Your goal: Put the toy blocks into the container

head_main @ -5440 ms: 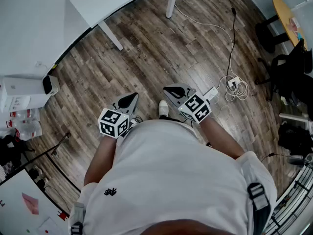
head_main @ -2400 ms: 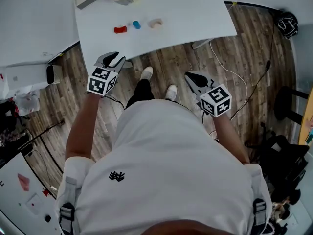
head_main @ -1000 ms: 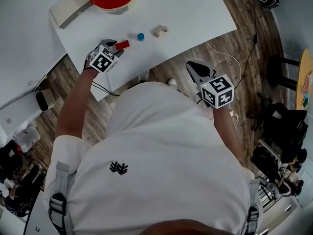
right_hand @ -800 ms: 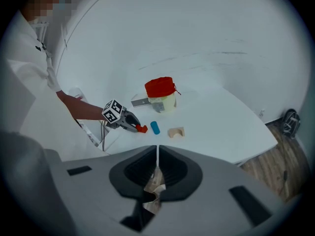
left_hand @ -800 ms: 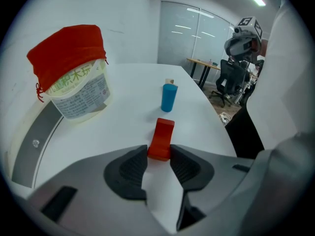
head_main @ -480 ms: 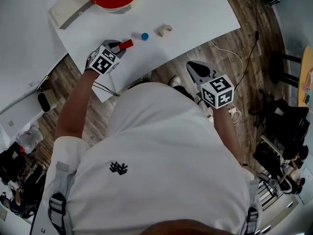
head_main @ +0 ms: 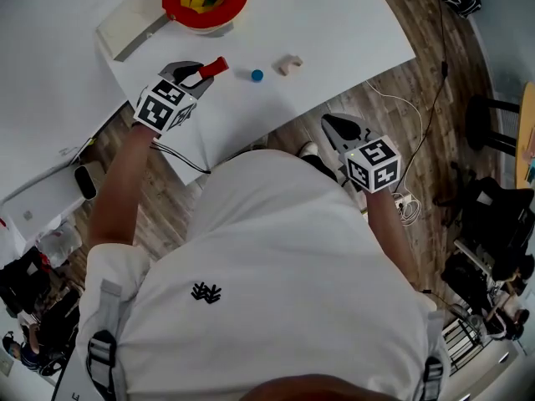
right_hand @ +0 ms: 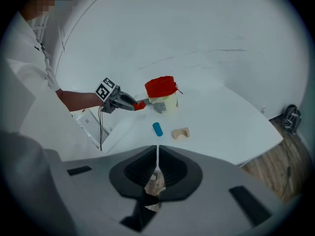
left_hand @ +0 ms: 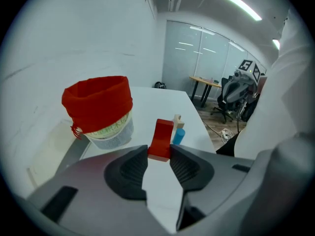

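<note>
An office: glass partition wall [left_hand: 197, 58], black swivel chair [left_hand: 231, 95] (beside a wooden desk [left_hand: 206, 82]), ceiling strip light [left_hand: 239, 4], wood-plank floor [head_main: 418, 115].

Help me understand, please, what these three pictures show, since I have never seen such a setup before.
There is no robot here: a person holds a two-jaw gripper in each hand. One picture looks down from a camera on the person's head. The other two come from cameras riding on each gripper, looking along its jaws. On the white table lie a blue cylinder and a tan arch block. A red-lined container with blocks inside stands further back. The left gripper has just closed its jaws on a red block and grips it. The right gripper hangs over the floor, jaws together and empty.
</note>
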